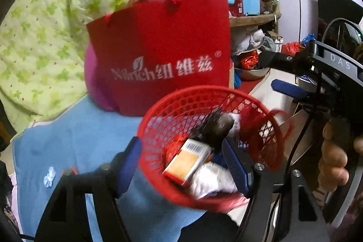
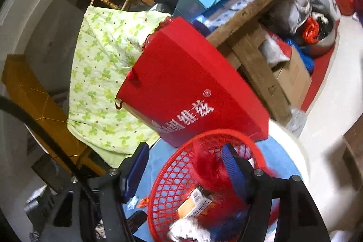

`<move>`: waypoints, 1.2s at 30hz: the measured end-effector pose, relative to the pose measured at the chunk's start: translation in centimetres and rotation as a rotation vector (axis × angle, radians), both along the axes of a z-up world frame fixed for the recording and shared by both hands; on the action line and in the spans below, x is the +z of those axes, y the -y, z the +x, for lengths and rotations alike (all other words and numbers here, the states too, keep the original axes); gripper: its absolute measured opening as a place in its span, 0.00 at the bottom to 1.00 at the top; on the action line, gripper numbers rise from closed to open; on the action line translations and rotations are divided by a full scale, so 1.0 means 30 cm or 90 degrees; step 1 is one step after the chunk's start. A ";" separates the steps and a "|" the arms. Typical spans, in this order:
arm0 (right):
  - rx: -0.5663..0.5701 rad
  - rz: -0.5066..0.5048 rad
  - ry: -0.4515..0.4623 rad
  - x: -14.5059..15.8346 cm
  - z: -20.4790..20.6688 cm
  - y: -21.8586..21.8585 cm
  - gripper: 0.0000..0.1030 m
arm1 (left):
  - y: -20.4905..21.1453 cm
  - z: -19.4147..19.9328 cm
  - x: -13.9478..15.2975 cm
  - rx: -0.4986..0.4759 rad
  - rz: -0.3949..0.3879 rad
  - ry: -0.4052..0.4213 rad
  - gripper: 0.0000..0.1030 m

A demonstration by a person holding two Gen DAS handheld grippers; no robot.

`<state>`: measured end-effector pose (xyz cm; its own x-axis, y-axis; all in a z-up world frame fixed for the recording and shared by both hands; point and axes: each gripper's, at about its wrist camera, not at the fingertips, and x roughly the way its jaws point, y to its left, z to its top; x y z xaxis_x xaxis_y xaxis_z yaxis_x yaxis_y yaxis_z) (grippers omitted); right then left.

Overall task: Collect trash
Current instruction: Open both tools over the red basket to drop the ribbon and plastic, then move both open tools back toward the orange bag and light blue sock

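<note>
Trash (image 1: 188, 160) is lying inside the red mesh basket (image 1: 172, 106), which is sitting on the blue cloth (image 1: 74, 135) just before the red bag (image 1: 163, 49). Left gripper (image 1: 181, 162) and right gripper (image 2: 183, 171) are straddling its rim, fingers spread, gripping nothing.

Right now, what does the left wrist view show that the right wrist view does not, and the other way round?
Only the left wrist view shows the right gripper, the hand holding it, and a crumpled blue scrap on the blue cloth. Only the right wrist view shows the cardboard box and wooden shelf frame. Both show the red mesh basket with a small carton inside, the red paper bag and the green floral quilt.
</note>
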<state>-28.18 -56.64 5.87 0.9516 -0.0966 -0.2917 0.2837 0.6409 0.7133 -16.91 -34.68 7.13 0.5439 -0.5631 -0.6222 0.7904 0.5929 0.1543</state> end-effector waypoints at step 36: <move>0.381 -0.182 -0.163 -0.080 0.483 -0.878 0.69 | -1.125 0.300 -0.320 0.477 0.025 -0.049 0.71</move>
<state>-13.68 -30.30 3.48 0.7700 0.3160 -0.5542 -0.0399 0.8908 0.4526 -7.89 -0.92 -2.46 0.7268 -0.0358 -0.6859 0.1868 0.9713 0.1472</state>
